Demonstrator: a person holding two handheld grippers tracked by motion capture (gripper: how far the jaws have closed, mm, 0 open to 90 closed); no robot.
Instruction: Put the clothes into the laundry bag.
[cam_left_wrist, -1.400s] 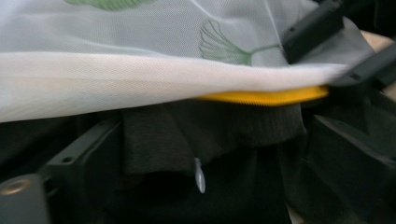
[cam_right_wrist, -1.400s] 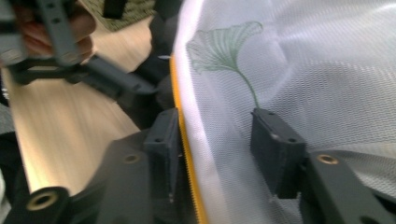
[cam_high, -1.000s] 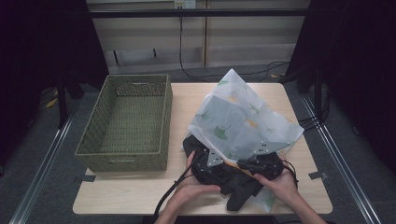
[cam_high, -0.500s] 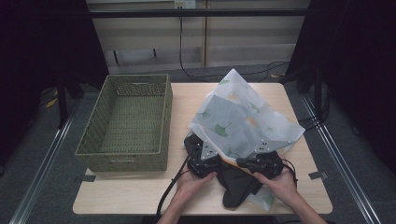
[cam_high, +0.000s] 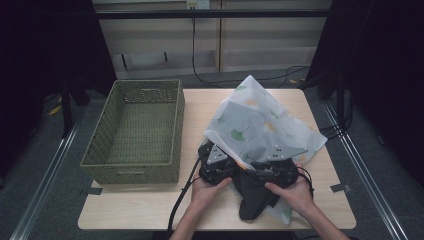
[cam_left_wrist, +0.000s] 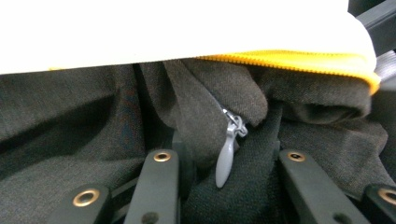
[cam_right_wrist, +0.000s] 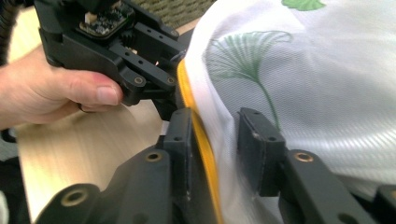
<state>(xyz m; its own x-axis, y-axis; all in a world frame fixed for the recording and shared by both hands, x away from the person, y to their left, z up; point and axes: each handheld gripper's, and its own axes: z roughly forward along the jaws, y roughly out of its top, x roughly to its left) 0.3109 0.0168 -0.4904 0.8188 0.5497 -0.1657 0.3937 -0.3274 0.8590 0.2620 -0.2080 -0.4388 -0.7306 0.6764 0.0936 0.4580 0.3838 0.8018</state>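
From above, both grippers meet at the table's near edge, where a dark garment (cam_high: 255, 197) sticks out of a white mesh bag (cam_high: 260, 125) beside the basket (cam_high: 135, 135). Left gripper (cam_left_wrist: 224, 163) view: its jaws have just been closing on dark cloth by a zip pull (cam_left_wrist: 226, 156). Right gripper (cam_right_wrist: 215, 135) view: its jaws have just been opening, with the bag's yellow edge (cam_right_wrist: 198, 126) loose between them, so I reckon that edge could slip free and the garment snag.

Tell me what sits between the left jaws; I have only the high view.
Observer: A dark garment with a grey zipper pull lies between the left gripper jaws, which have just been closing.
Operator: Report the right gripper.
Observer: The right gripper straddles the yellow edge of the bag; its jaws have just been opening.
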